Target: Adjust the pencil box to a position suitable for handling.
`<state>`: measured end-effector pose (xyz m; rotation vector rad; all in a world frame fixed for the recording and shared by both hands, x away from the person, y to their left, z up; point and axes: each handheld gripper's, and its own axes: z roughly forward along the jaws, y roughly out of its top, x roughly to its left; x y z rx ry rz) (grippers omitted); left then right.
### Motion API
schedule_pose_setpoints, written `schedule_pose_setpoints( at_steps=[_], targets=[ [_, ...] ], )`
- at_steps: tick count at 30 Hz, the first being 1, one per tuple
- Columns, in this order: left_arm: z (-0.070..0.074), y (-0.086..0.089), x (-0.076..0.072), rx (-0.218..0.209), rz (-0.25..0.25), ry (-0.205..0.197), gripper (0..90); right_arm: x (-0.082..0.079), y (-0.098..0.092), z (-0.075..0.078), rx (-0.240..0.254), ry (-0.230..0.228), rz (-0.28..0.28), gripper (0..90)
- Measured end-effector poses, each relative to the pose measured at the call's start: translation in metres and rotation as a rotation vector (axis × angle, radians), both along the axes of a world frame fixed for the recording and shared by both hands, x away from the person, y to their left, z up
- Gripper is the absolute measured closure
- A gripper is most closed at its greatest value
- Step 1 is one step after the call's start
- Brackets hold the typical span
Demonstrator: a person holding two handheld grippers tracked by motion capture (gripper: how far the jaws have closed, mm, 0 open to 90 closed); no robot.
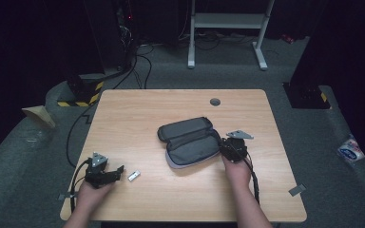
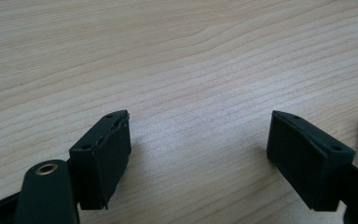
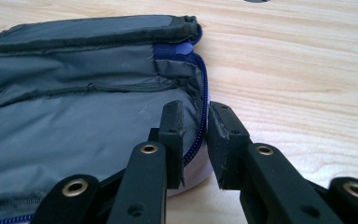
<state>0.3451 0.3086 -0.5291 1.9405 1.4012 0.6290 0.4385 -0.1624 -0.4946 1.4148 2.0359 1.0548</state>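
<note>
Grey fabric pencil case (image 1: 190, 141) lies unzipped near the middle of the wooden counter (image 1: 138, 107). Right tongs (image 3: 195, 135) are clamped on its zipper edge (image 3: 196, 135) at the right end. Left tongs (image 2: 198, 154) rest with jaws apart over bare wood, a small white-and-silver object (image 1: 133, 175) just beside them.

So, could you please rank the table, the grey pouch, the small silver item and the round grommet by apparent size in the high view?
1. table
2. grey pouch, open, its edge clamped by the right gripper
3. small silver item and round grommet: too alike to rank.
</note>
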Motion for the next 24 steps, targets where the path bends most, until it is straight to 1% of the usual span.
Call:
schedule_pose_setpoints(
  at_steps=[2, 3, 8, 18, 24],
  targets=[
    [0.0, 0.0, 0.0, 0.004, -0.004, -0.001, 21.9, -0.007, 0.001, -0.001, 0.008, -0.011, 0.014, 73.5],
    [0.0, 0.0, 0.0, 0.004, -0.004, -0.001, 21.9, -0.007, 0.001, -0.001, 0.008, -0.011, 0.014, 73.5],
    [0.0, 0.0, 0.0, 0.005, -0.005, 0.0, 22.1, -0.02, 0.003, -0.002, 0.024, -0.007, 0.011, 71.0],
    [0.0, 0.0, 0.0, 0.007, -0.008, 0.0, 22.1, -0.034, 0.006, -0.003, 0.036, -0.027, 0.026, 66.8],
    [0.0, 0.0, 0.0, 0.004, -0.007, 0.0, 22.1, -0.039, 0.009, -0.003, 0.053, -0.025, 0.034, 65.5]
  ],
)
